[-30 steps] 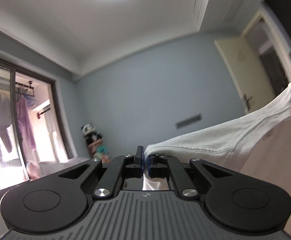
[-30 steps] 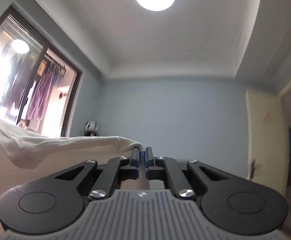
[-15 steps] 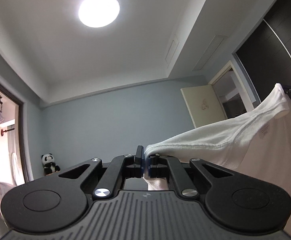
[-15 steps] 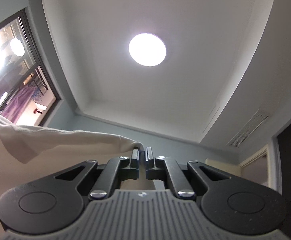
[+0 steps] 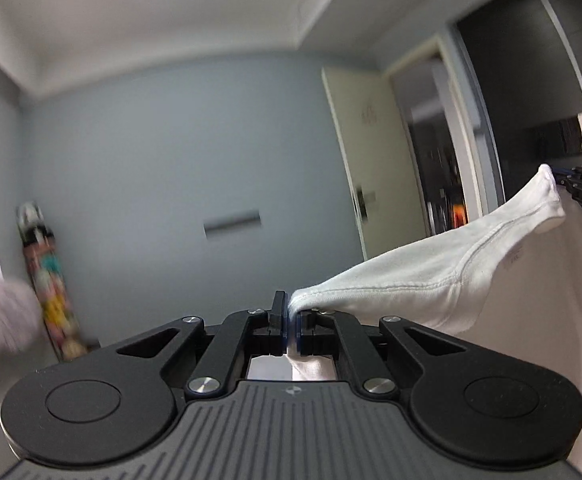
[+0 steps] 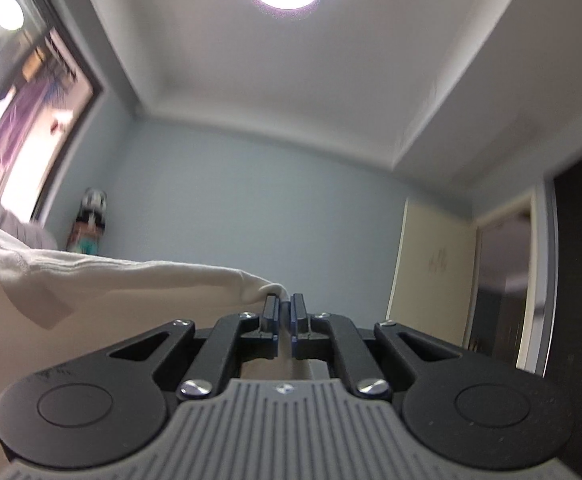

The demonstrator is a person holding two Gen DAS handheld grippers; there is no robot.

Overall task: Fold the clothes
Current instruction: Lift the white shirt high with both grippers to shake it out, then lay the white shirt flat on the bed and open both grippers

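Shirt held up in the air

Both the left gripper [image 5: 291, 320] and right gripper [image 6: 285, 312] pinch the white shirt [image 5: 431, 280], stretched between them. They just tipped lower, ready to lay it down.

Both wrist cameras look along their fingers toward the blue wall [image 5: 171, 168] [image 6: 259, 208], the right tilted higher.

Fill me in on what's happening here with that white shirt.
A person is holding a white T-shirt up in the air, stretched between two handheld grippers. The left gripper is shut on one end of its top edge, the right gripper on the other. The shirt hangs below them, not yet folded.
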